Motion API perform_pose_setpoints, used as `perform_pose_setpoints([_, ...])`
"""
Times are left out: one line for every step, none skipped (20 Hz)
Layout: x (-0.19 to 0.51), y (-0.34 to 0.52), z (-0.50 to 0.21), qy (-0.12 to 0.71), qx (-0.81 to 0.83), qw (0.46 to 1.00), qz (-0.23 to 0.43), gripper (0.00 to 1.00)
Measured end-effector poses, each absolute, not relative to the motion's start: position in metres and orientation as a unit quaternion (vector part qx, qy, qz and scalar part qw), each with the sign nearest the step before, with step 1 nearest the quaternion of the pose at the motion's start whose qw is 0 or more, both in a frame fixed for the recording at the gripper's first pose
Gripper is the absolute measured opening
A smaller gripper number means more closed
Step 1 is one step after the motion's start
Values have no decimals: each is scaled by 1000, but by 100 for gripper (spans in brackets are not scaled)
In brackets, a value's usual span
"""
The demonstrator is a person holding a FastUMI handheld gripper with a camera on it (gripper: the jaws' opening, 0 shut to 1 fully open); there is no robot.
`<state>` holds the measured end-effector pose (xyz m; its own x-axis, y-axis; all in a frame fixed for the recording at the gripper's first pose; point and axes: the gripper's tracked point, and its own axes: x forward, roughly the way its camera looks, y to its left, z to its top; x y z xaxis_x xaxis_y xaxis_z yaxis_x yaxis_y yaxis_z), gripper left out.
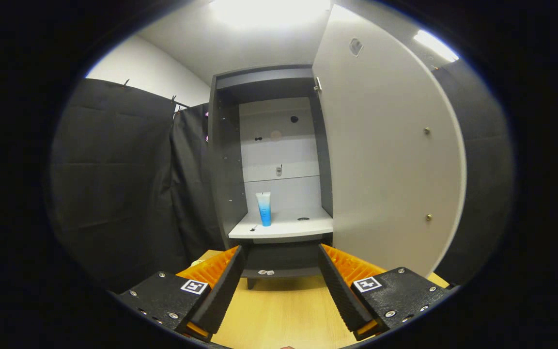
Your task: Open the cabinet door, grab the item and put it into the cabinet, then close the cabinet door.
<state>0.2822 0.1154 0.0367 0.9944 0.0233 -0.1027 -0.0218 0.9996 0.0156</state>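
Observation:
A grey cabinet (225, 160) stands ahead of me on a wooden table (284, 310). Its pale door (385, 160) is swung wide open to the right. A blue and white tube (263, 208) stands upright on the cabinet's white shelf (284, 227), toward the shelf's left side. My gripper (281, 254) is open, with nothing between its fingers. It sits in front of the cabinet, below the shelf's front edge and apart from the tube.
Black cloth (124, 184) hangs to the left of the cabinet and behind the open door on the right. The door's free edge curves out close to my right finger. A small dark bit (254, 228) lies on the shelf beside the tube.

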Motion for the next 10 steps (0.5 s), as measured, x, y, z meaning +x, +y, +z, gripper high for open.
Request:
perform_pose_setpoints([275,108,38,50,6,999,7,93])
perform_pose_setpoints([270,101,40,48,4,999,2,93])
perform_pose_setpoints([264,92,42,46,1,999,-5,93])
perform_pose_setpoints([260,83,45,44,0,999,-13,93])
perform_pose_setpoints([255,72,47,44,2,999,-22,93])
perform_pose_setpoints([251,64,48,44,6,999,-29,93])
perform_pose_setpoints([245,54,50,44,12,998,-36,93])
perform_pose_setpoints([240,44,53,43,19,998,-41,93])
perform_pose_setpoints([234,34,56,42,24,998,-49,93])
perform_pose_setpoints([227,23,60,40,28,997,-57,93])
